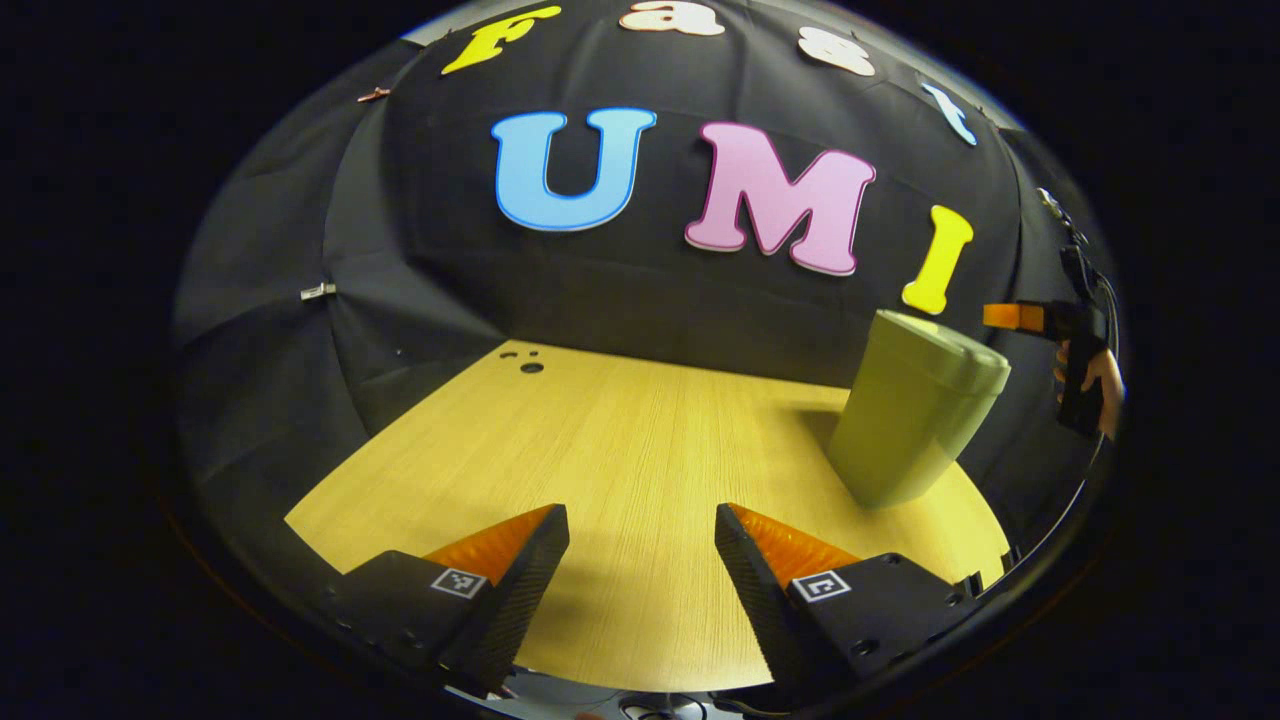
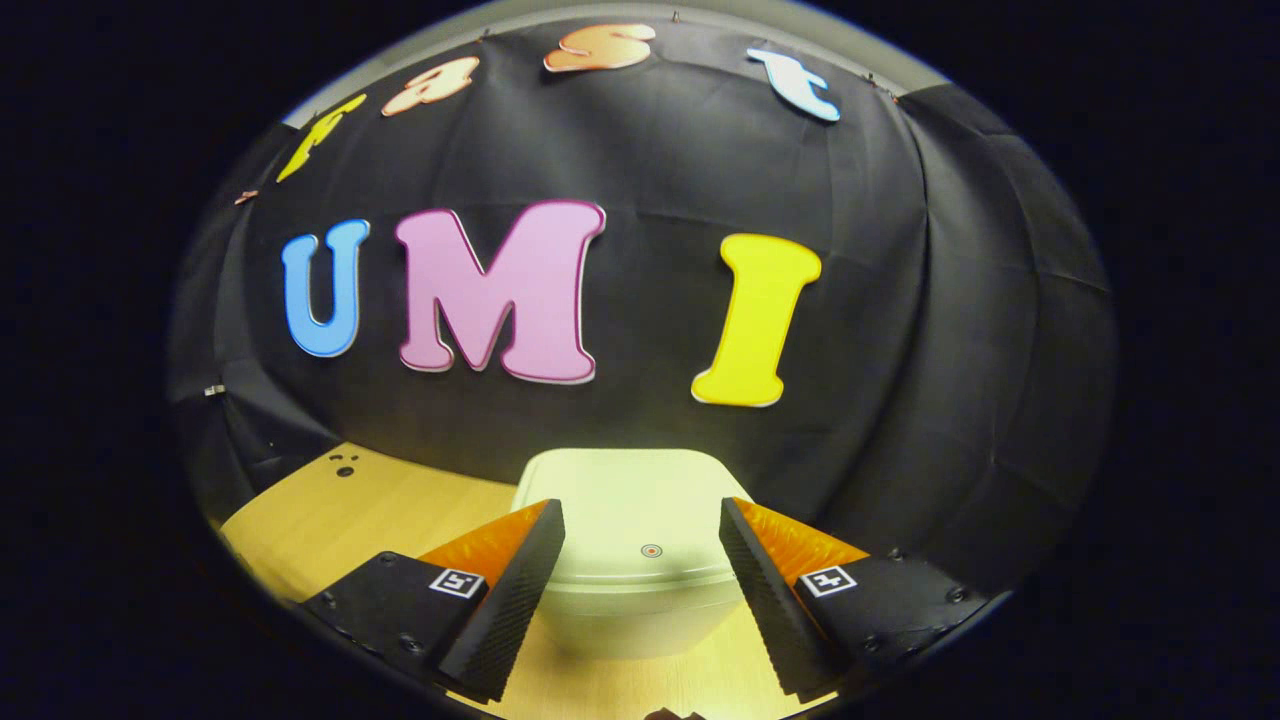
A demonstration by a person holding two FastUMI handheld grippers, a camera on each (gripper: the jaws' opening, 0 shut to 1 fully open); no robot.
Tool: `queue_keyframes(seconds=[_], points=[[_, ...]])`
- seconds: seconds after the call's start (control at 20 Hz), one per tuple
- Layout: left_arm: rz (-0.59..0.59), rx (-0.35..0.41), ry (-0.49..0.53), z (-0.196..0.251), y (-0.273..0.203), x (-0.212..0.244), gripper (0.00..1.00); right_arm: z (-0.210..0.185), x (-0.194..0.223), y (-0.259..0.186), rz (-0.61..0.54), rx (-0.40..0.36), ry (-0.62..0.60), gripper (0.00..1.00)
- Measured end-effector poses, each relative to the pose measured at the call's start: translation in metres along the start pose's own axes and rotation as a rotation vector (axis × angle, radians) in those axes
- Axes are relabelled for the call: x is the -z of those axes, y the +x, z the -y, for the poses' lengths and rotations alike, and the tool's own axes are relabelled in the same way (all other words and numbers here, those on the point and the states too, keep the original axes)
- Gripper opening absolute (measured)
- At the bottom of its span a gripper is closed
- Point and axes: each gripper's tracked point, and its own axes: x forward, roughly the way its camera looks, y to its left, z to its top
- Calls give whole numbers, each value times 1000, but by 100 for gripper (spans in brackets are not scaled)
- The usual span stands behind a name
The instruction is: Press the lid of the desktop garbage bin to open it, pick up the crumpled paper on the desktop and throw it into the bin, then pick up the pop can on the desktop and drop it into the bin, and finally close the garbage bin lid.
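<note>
Lid [image 2: 640, 510] shut — first step not yet done, by the look of it. Bin [image 1: 915, 410] upright on the desk [image 1: 620, 440], toward the far right corner in the left gripper view, near the cloth wall. Right gripper [image 2: 640, 570] poised above and just short of the lid, fingers spread wide, nothing between them but the lid's top seen from over it; small round mark [image 2: 651, 550] on the lid sitting almost dead centre in the gap, slightly toward the near edge. Probably the press point, though too small to be sure. Clearly the nearer hand for the press — straight down and a touch forward. Worth narrowing the fingers first, or leading with one tip, since the open span straddles the mark.

Left gripper [image 1: 640, 560] low over bare desk, fingers apart, holding nothing, bin well off to its right and ahead. Right gripper's body and the hand [image 1: 1095, 385] gripping it visible there, beyond the bin.
</note>
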Motion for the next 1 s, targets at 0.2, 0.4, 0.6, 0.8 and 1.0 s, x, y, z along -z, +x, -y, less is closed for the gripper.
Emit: queue_keyframes(seconds=[0.2,0.4,0.6,0.8,1.0], points=[[80,11,45,2,-12,-36,95,-28,-13,-55,99,-31,-8,98],[147,28,99,17,-31,-55,95,-51,-12,-96,123,-64,1,98],[178,45,92,37,-52,-46,95,-70,4,-126,104,-86,24,98],[160,36,95,39,-64,-16,95,-81,32,-151,84,-94,40,98],[116,21,68,31,-73,9,95,-84,66,-168,6,-115,24,98]])
